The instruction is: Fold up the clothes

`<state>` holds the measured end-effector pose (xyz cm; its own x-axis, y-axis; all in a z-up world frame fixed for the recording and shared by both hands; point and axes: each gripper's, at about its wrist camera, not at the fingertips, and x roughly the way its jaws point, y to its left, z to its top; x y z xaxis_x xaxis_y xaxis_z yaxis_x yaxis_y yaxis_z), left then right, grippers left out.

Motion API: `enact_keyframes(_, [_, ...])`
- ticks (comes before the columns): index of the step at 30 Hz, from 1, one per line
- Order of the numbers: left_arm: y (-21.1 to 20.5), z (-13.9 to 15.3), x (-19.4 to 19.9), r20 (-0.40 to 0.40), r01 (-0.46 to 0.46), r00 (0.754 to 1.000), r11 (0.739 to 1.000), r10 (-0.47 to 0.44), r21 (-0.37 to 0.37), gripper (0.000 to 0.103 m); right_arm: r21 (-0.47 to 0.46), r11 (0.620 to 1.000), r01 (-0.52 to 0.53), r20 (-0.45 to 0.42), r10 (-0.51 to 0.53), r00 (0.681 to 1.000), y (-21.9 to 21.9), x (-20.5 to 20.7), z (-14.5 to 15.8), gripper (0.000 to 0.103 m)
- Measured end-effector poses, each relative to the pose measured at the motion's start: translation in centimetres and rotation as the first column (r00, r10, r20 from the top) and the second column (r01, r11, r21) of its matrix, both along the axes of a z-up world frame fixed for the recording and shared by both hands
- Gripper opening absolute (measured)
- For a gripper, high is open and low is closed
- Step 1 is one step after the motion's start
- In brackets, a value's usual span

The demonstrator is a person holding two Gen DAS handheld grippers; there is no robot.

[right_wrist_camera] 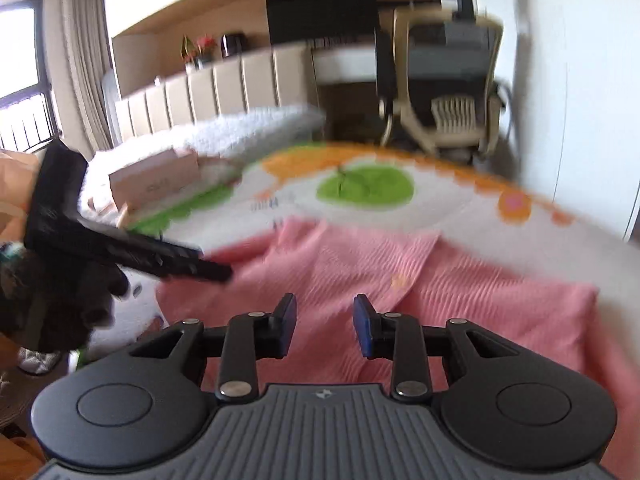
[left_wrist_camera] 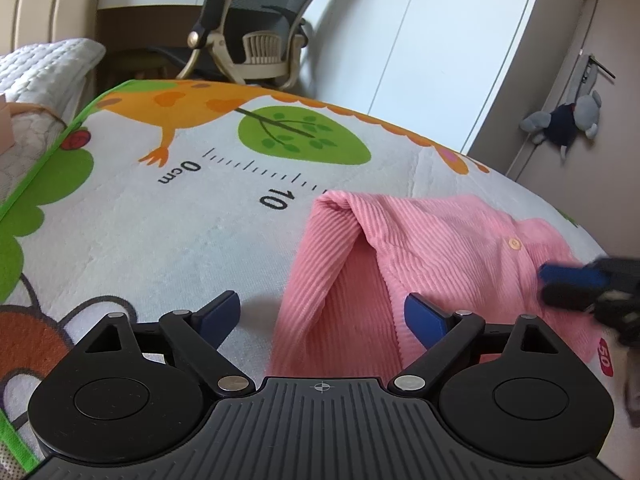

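A pink ribbed garment [left_wrist_camera: 400, 248] with a small button [left_wrist_camera: 514, 243] lies on the printed mat [left_wrist_camera: 180, 240]; its left part stands up in a loose fold. My left gripper [left_wrist_camera: 324, 316] is wide open just above the garment's near left edge, one pad over the mat and one over the cloth. In the blurred right wrist view the garment [right_wrist_camera: 460, 292] spreads under my right gripper [right_wrist_camera: 325, 326], whose pads stand apart with nothing between them. The right gripper [left_wrist_camera: 576, 280] also shows blurred at the garment's right side. The left gripper [right_wrist_camera: 120, 248] reaches in from the left.
The mat [right_wrist_camera: 440, 216] carries cartoon prints and a centimetre scale. An office chair [left_wrist_camera: 256, 28] stands behind its far edge. White quilted bedding [left_wrist_camera: 40, 68] and a cardboard box [right_wrist_camera: 156, 180] lie to the left. A plush toy [left_wrist_camera: 564, 120] hangs on a door at right.
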<state>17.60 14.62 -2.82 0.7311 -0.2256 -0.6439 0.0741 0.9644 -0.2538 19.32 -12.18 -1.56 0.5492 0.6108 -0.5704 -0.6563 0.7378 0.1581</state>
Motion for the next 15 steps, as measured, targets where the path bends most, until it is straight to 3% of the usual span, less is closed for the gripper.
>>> enact_keyframes(3, [0.4,0.0,-0.3,-0.002,-0.008,1.000,1.000,0.008,0.012,0.092,-0.012,1.000,0.009,-0.027,-0.010,1.000,-0.2,0.5,-1.2,0.029])
enact_keyframes(4, [0.4,0.0,-0.4,0.002,-0.013,1.000,1.000,0.013,0.016,0.090,-0.024,1.000,0.015,-0.003,-0.015,1.000,-0.1,0.2,-0.8,0.033])
enact_keyframes(5, [0.3,-0.1,-0.4,0.010,-0.022,1.000,1.000,0.021,0.021,0.088,-0.036,0.999,0.020,0.021,-0.019,1.000,0.0,-0.2,-0.5,0.044])
enact_keyframes(8, [0.0,-0.3,-0.2,0.034,-0.046,0.998,0.998,0.044,0.032,0.068,-0.067,0.998,-0.007,0.090,0.013,0.996,0.6,-1.8,0.3,0.064])
enact_keyframes(9, [-0.1,-0.3,0.0,0.033,-0.043,0.999,0.999,0.042,0.028,0.051,-0.077,0.997,-0.021,0.112,0.030,0.993,0.9,-2.4,0.6,0.067])
enact_keyframes(10, [-0.4,-0.2,0.3,0.026,-0.033,0.999,0.999,0.032,0.018,0.027,-0.087,0.996,-0.035,0.133,0.047,0.990,1.1,-3.0,0.8,0.073])
enact_keyframes(11, [-0.5,-0.2,0.6,0.013,-0.022,1.000,1.000,0.022,-0.004,0.016,-0.100,0.994,-0.051,0.156,0.066,0.986,1.5,-3.6,1.0,0.078])
enact_keyframes(12, [-0.4,0.0,0.9,-0.004,-0.015,1.000,0.999,0.015,-0.048,0.011,-0.126,0.989,-0.077,0.184,0.100,0.978,2.4,-4.3,1.1,0.079])
enact_keyframes(15, [0.0,1.3,1.2,-0.022,-0.003,1.000,0.980,-0.002,-0.201,0.011,-0.230,0.963,-0.143,0.284,0.207,0.936,5.8,-6.4,1.0,0.079])
